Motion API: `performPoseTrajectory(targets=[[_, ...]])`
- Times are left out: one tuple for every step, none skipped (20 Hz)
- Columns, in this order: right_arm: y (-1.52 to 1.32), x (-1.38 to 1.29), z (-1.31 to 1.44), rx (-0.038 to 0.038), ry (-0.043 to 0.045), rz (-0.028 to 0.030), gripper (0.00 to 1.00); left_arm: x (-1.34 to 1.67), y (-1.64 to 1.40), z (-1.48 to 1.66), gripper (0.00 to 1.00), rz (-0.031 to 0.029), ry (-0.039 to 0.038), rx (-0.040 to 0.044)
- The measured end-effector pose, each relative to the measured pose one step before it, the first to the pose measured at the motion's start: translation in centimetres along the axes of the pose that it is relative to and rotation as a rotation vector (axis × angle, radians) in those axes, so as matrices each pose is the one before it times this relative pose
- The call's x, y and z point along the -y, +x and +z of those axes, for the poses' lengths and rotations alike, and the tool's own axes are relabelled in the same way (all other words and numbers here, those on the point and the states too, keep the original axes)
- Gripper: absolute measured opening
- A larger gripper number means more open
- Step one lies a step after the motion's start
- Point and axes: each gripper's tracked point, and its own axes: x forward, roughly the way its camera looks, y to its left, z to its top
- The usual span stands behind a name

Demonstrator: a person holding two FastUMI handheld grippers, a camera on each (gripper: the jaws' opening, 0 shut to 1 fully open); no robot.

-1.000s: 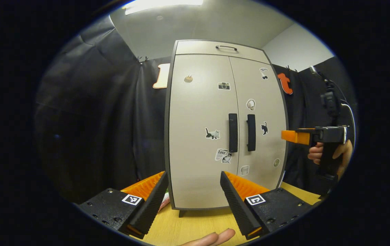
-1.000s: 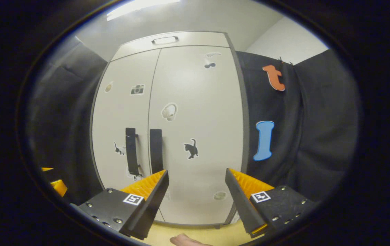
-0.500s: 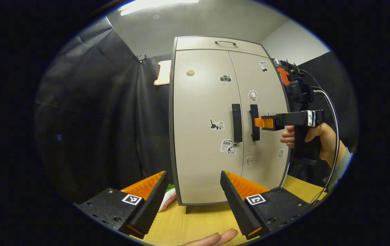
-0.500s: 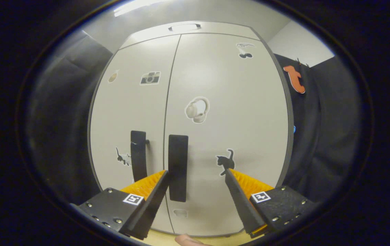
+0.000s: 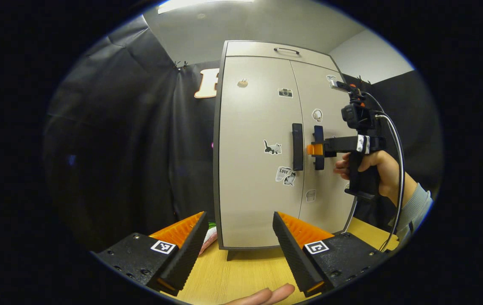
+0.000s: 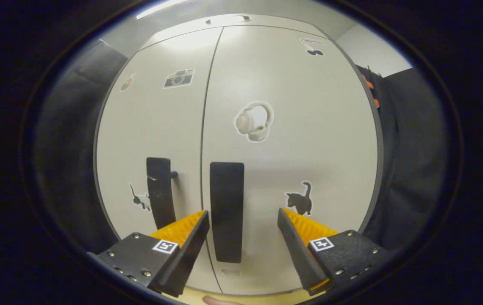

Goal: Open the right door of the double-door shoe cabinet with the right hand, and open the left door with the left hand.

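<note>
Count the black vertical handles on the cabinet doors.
2. The left door handle sits just left of the centre seam; the right door handle sits just right of it, between the open right gripper fingers.

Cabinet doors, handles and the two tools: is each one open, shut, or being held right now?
Left door: shut.
Right door: shut.
Left door handle: untouched.
Right door handle: between the right tool's fingers, not yet squeezed.
Right tool: open.
Left tool: open, holding nothing.
</note>
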Motion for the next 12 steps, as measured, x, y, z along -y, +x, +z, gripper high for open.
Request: performPoseTrajectory(targets=[[0.073,0.262,0.192,0.00174,-0.00811,-0.02885,0.95,-0.102,0.03,-0.144,0.94,0.00426,-0.00081,-0.00167],[-0.24,-0.18,0.262,-0.00123,0.01115,-0.00256,0.94,0.049,-0.022,-0.278,0.95,0.00046,0.00101,-0.00324],[0.191,-0.1,-0.144,-0.00608,0.00386,0.00225,0.77,0.094,-0.04,-0.08,0.95,-0.00322,0.00197,-0.00095],[0.25,0.052,-0.054,-0.00144,0.00236,0.00259,0.73,0.138,0.012,-0.17,0.94,-0.00283,0.00141,-0.00189],[-0.206,-0.059,0.02,0.00156,-0.00064,0.00436,0.67,0.09,-0.138,-0.03,0.94,-0.00308,-0.00046,-0.00145],[-0.007,-0.021,-0.094,-0.00052,0.00586,-0.00309,0.7,0.139,-0.053,-0.055,0.94,-0.0028,-0.00163,0.00077],[-0.255,-0.693,0.064,0.00322,0.00656,0.0209,0.64,0.052,0.021,0.126,0.94,-0.00065,-0.00071,0.00329],[0.306,-0.685,-0.361,-0.00771,0.00513,0.0106,0.44,0.0,-0.086,0.014,0.94,0.00038,0.00322,0.00427],[-0.736,-0.002,0.314,0.01166,-0.00596,-0.0163,0.23,-0.051,-0.116,0.067,0.94,0.00274,0.00598,0.00354],[0.615,0.129,-0.439,-0.01294,0.00154,0.00431,0.23,-0.059,-0.033,-0.013,0.94,0.00386,0.00639,0.00178],[-0.054,-0.093,-0.001,-0.01058,0.02802,0.00869,0.23,-0.175,-0.177,0.05,0.94,0.00377,0.00287,0.00068],[-0.095,0.029,0.033,-0.00339,0.01142,0.01178,0.23,-0.262,-0.158,-0.057,0.94,0.00389,-0.00018,-0.00032]])
